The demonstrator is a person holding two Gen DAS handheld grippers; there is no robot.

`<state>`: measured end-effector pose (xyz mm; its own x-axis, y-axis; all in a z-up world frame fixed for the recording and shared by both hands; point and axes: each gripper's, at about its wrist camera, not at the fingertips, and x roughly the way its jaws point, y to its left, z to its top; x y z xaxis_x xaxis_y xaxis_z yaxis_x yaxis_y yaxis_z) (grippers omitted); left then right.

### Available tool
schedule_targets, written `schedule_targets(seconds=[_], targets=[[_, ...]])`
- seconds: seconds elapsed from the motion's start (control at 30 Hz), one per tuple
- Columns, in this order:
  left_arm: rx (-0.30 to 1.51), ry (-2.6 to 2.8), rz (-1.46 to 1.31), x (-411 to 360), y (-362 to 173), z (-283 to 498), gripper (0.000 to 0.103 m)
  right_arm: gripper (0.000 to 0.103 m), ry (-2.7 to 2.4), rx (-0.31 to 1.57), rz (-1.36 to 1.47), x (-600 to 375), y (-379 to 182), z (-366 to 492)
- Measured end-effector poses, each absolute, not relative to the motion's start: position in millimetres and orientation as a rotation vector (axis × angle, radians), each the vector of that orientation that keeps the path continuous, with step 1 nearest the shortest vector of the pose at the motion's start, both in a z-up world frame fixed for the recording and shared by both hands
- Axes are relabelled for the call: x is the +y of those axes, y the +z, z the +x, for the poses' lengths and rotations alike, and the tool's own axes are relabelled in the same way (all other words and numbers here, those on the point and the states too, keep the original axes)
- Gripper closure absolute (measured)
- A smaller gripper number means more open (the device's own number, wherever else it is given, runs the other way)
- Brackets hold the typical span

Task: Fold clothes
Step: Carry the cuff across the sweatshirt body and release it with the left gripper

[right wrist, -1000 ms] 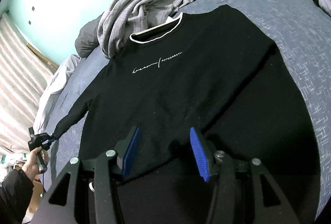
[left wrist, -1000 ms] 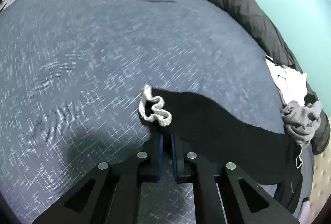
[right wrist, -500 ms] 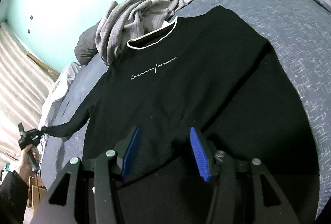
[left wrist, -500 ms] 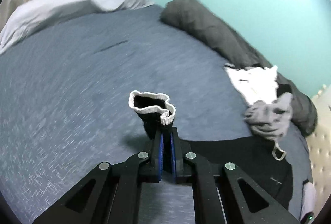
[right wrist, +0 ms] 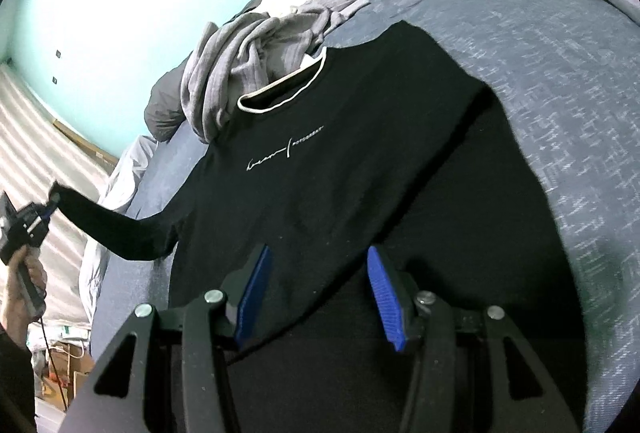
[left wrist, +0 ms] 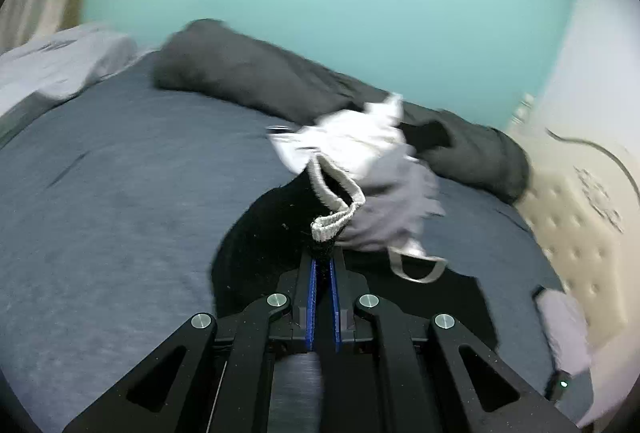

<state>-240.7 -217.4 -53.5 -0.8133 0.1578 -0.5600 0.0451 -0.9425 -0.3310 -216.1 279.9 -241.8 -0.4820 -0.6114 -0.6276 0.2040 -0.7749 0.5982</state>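
Left gripper [left wrist: 323, 265] is pinching the white-trimmed cuff [left wrist: 335, 207] of the black sweater [right wrist: 340, 169], lifting its sleeve at 9 o'clock above the bed [right wrist: 540, 45]. Chest up, white-edged collar toward 12 o'clock, the sweater is lying flat. Right gripper [right wrist: 316, 293] is hovering over the hem, blue pads apart.

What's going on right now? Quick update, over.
Left gripper shut on sleeve cuff, lifted off bed. Right gripper open over black sweater. Grey clothes pile touching collar.
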Motion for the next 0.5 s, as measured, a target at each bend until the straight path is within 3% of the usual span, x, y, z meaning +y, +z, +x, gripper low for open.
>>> schedule_targets(seconds=[0.27,0.5], targets=[[-0.343,2.627,-0.931,-67.3,-56.9,-249.2,0.097,0.052,-2.28,-0.657,1.22,305.8,-235.2,-210.7],[-0.185,2.363,-1.143,55.5,-146.3,-238.3,0.097,0.052,-2.3,-0.712,1.205,330.7,-230.1,-205.0]])
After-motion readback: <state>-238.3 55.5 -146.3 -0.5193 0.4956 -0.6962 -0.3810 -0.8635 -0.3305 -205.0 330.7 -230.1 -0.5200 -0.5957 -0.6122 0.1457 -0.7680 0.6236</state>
